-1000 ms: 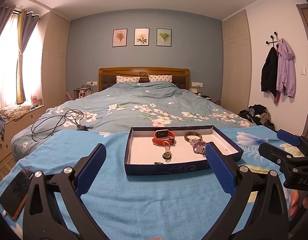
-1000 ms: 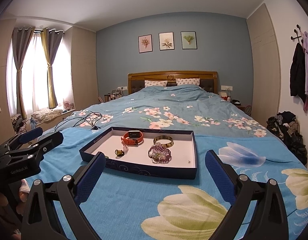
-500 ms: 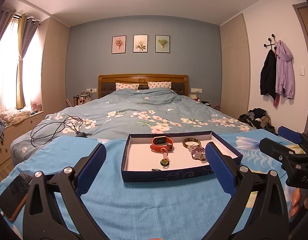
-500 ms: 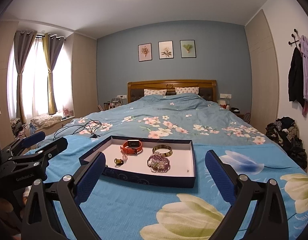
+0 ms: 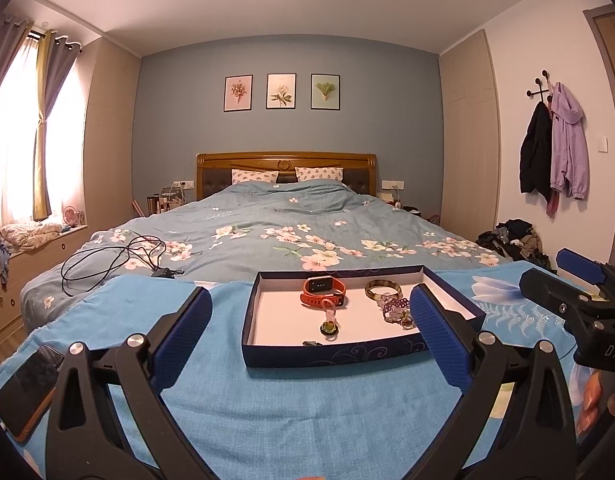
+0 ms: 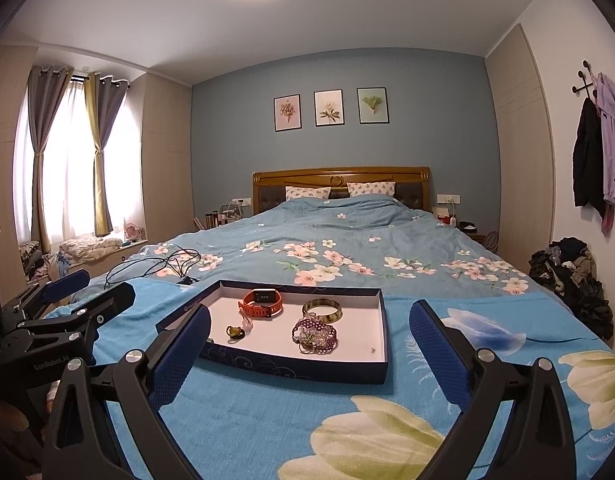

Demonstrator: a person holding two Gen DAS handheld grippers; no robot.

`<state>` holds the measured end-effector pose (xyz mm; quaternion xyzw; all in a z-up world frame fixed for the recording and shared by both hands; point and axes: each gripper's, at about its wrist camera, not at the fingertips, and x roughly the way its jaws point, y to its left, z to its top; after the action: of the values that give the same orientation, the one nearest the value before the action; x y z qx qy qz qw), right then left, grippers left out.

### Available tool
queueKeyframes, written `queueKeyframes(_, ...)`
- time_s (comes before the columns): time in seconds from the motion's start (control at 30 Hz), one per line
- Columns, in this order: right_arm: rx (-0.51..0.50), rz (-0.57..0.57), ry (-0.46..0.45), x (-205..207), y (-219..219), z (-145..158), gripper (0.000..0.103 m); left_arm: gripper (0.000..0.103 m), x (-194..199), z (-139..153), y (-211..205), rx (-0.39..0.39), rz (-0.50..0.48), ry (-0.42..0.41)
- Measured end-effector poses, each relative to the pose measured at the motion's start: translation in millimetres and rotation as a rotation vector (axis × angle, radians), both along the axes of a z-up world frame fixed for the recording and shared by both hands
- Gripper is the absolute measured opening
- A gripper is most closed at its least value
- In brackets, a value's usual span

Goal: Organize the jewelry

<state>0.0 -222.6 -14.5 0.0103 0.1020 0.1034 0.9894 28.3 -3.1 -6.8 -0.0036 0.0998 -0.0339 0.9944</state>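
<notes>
A dark blue shallow box with a white floor lies on the blue cloth at the foot of the bed. In it are an orange watch band, a brown bangle, a purple bead bracelet and a small green pendant. My left gripper is open and empty, just in front of the box. My right gripper is open and empty, to the right of the left one, also short of the box.
A phone lies on the cloth at the near left. A black cable lies coiled on the floral duvet behind the cloth. Clothes are piled on the floor at the right.
Both grippers have tilted upward, so the box sits lower in each view and more ceiling shows. The jewelry in the box has not moved.
</notes>
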Motion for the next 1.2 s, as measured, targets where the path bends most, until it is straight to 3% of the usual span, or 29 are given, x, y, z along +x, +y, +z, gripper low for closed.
queueKeyframes(1.2,0.003,0.004,0.007,0.2,0.0,-2.4,0.096,0.097,1.9,1.0,1.3,0.007,0.015,0.004)
